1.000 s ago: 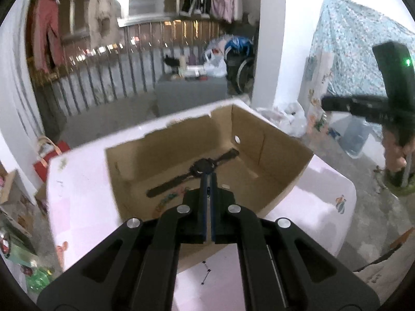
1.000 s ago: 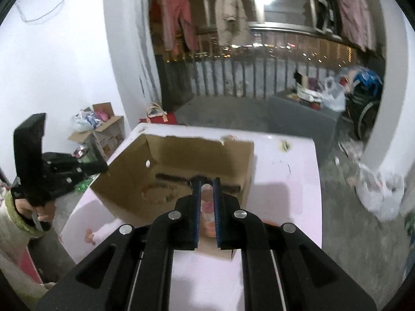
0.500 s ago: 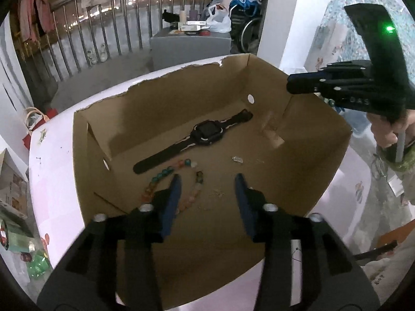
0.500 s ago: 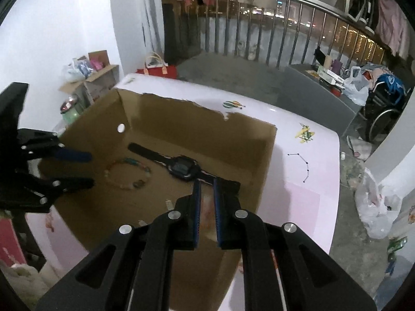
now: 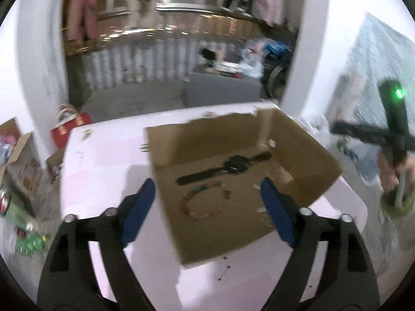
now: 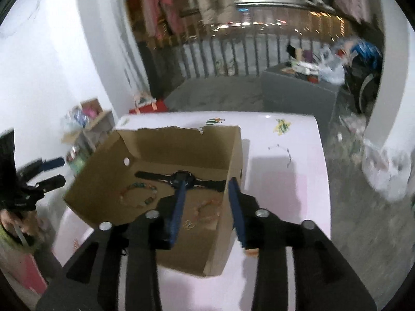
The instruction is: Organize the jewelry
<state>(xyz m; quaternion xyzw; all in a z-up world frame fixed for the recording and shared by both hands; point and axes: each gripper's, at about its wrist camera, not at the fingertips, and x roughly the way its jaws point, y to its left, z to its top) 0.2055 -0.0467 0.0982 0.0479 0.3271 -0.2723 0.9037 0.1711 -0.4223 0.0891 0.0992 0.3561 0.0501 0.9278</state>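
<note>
An open cardboard box (image 5: pixel 306 153) (image 6: pixel 103 181) stands on a pink-white table. On its floor lie a black watch (image 5: pixel 230 168) (image 6: pixel 181 177) and a multicoloured bead bracelet (image 5: pixel 202 204) (image 6: pixel 138 194). My left gripper (image 5: pixel 207 185) hovers over the box's near left corner, its jaws opening wide with nothing between them. My right gripper (image 6: pixel 207 182) hangs over the box's right end, its jaws opening; an orange-pink bracelet (image 6: pixel 207 207) lies loose on the box floor below the gap. Each gripper shows at the edge of the other's view, the right gripper (image 5: pixel 368 134) and the left gripper (image 6: pixel 49 171).
A thin chain (image 6: pixel 281 153) lies on the table (image 6: pixel 285 186) right of the box. Small bits (image 5: pixel 260 210) are scattered in the box. Boxes and bags (image 5: pixel 23 160) sit on the floor left of the table, with a railing and hanging clothes behind.
Both grippers went from shut to open. The left one dipped over the box, then drew back. The pinkish piece between the right fingers now lies in the box.
</note>
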